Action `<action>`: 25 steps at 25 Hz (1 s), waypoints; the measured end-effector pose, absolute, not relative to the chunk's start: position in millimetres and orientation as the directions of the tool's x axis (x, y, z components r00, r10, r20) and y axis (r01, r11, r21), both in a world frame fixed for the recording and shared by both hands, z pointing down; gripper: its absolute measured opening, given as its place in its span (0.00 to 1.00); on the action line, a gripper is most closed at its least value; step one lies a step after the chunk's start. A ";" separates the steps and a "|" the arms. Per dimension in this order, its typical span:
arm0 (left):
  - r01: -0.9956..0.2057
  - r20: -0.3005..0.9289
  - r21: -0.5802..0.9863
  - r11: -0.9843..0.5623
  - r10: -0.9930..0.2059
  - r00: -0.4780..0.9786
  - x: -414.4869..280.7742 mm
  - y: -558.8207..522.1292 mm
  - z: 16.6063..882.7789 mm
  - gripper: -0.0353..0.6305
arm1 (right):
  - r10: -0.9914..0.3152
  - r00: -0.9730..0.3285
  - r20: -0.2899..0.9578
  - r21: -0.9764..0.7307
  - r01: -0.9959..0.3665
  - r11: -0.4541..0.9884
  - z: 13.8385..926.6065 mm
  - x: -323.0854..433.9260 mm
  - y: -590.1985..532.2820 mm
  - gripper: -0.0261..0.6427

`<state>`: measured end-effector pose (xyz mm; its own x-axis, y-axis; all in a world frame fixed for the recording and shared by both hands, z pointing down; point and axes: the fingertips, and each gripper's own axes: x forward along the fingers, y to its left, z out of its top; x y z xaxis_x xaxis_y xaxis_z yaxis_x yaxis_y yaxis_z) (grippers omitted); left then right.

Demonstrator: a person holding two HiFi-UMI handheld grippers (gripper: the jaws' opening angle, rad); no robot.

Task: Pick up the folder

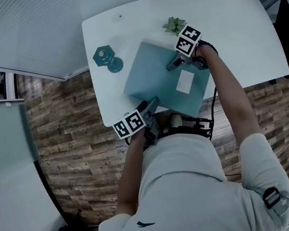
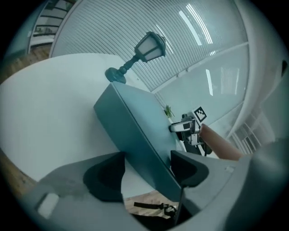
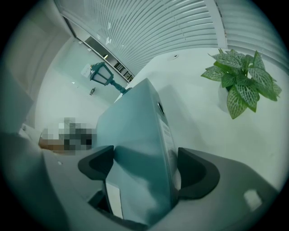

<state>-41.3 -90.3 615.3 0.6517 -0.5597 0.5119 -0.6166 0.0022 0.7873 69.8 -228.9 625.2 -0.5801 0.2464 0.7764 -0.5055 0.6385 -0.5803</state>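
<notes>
The teal folder [image 1: 152, 76] lies on the white table [image 1: 228, 26], a white label [image 1: 185, 81] on its cover. My right gripper [image 1: 173, 64] is shut on the folder's far right edge; in the right gripper view the folder [image 3: 135, 131] fills the space between the pads of that gripper [image 3: 146, 171]. My left gripper [image 1: 152, 104] is at the near left corner. Its jaws [image 2: 146, 173] stand open around the folder's edge [image 2: 135, 126], with table showing between the left pad and the folder. The right gripper [image 2: 185, 127] shows beyond the folder.
A small teal lantern-shaped lamp [image 1: 107, 58] stands left of the folder, also the lamp [image 2: 146, 47] and the lamp [image 3: 101, 74]. A potted plant [image 1: 174, 25] sits just beyond the right gripper, the plant [image 3: 241, 83] close by. The table's near edge runs under the folder's corner, wooden floor below.
</notes>
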 end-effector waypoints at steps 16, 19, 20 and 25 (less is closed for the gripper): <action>-0.556 0.533 0.803 0.213 -0.673 0.512 -47.7 -102.0 617.2 0.54 | 0.232 -0.626 0.745 -0.612 -0.501 0.613 622.2 70.5 -229.3 0.70; -0.530 0.527 0.815 0.236 -0.684 0.505 -52.0 -103.3 617.8 0.54 | 0.234 -0.637 0.734 -0.631 -0.513 0.583 622.0 69.8 -227.7 0.70; -0.526 0.524 0.817 0.237 -0.685 0.506 -53.4 -102.9 617.7 0.54 | 0.235 -0.648 0.724 -0.644 -0.515 0.566 621.2 70.0 -226.8 0.68; -0.515 0.507 0.829 0.218 -0.683 0.526 -56.5 -98.0 615.5 0.54 | 0.223 -0.699 0.679 -0.685 -0.496 0.533 616.5 73.6 -219.1 0.64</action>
